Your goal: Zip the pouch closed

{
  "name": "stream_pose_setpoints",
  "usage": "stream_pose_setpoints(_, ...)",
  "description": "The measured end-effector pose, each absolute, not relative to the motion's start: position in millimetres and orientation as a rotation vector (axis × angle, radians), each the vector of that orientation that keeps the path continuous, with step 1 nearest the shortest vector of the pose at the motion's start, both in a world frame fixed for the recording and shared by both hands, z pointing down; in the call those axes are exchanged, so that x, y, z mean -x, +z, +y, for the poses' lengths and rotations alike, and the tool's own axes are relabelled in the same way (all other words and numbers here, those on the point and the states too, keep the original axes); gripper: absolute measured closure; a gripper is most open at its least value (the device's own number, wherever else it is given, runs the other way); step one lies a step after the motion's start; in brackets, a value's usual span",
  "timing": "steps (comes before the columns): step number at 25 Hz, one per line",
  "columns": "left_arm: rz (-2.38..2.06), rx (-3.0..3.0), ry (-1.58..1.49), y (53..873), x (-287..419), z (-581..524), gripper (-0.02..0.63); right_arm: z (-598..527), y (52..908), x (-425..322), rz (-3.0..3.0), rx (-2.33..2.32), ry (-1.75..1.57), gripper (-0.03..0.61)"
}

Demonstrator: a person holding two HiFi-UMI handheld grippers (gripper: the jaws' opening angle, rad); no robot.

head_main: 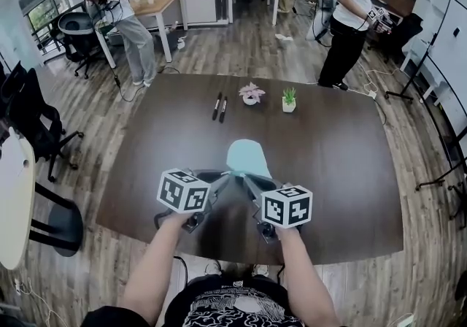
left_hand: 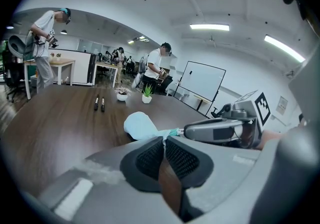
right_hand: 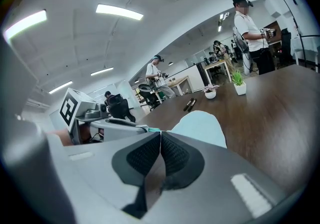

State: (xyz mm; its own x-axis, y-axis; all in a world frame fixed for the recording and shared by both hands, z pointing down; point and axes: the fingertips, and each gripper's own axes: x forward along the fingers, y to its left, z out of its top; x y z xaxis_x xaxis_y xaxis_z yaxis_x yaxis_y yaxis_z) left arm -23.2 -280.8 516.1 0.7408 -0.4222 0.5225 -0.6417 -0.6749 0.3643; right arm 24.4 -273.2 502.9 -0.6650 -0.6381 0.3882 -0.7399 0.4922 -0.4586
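- Teal pouch (head_main: 248,156) lies mid-worktop (head_main: 343,158), just ahead of both grippers. Its narrow near end points at the person and its far end looks to rest on the wood.
- Left gripper (left_hand: 163,140): fingers pressed together, pinching the pouch's near tip. Reads as the anchor, keeping the fabric taut.
- Right gripper (right_hand: 160,134): fingers also pressed together, on a small teal bit at the same end, right beside the left tips. Likely the zip pull, too small to confirm.
- Zip line itself not visible, so can't tell open from closed.
- Pens (head_main: 220,106) and two small pots sit well apart near the far edge, out of the way.
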Motion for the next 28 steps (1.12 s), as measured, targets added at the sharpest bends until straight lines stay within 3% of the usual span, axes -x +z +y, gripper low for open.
stream_pose_setpoints(28,-0.945,-2.315,0.449,519,39,-290,0.591,-277,507,-26,-2.544,-1.229,0.916,0.571)
